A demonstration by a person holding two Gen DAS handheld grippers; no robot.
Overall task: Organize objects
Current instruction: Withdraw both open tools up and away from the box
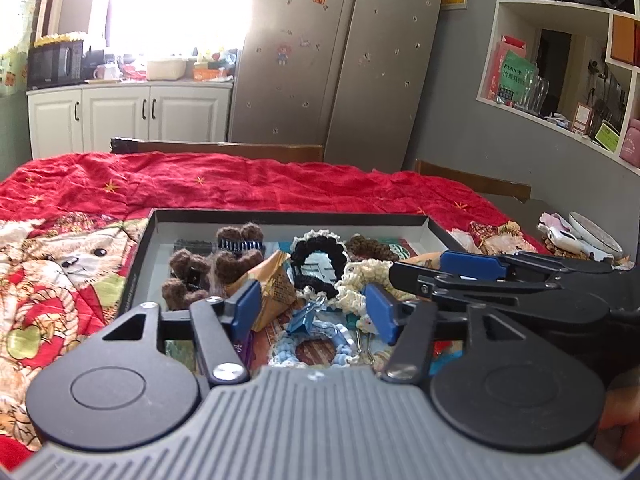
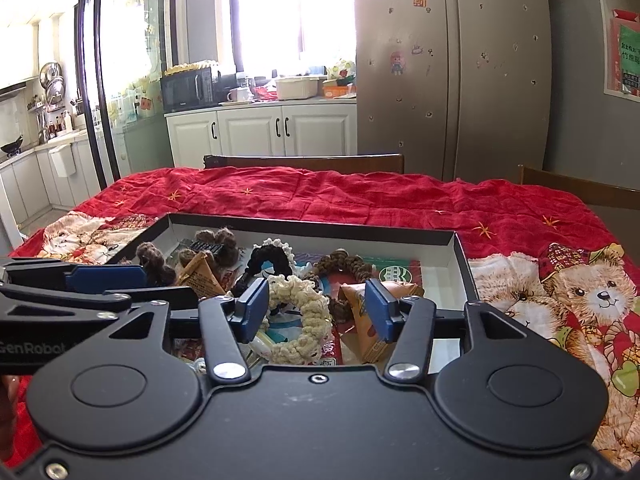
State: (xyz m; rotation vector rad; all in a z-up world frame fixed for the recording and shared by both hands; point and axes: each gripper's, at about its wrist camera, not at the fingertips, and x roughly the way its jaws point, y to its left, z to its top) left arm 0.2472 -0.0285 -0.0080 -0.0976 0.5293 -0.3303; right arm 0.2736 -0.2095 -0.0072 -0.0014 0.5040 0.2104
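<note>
Both tongs, left and right, parted and empty above crowded shallow box on red-clothed desk. Between picks, apparently. Next: settle over cream scrunchie, close gently.

- Box lies on the quilt, which covers the table.
- In the box: clips at 9 o'clock, scrunchies at centre, packet at 3 o'clock.
- Chair back stands behind the table at 12 o'clock; refrigerator behind it.
- Cabinets at 11 o'clock bear a microwave.
</note>
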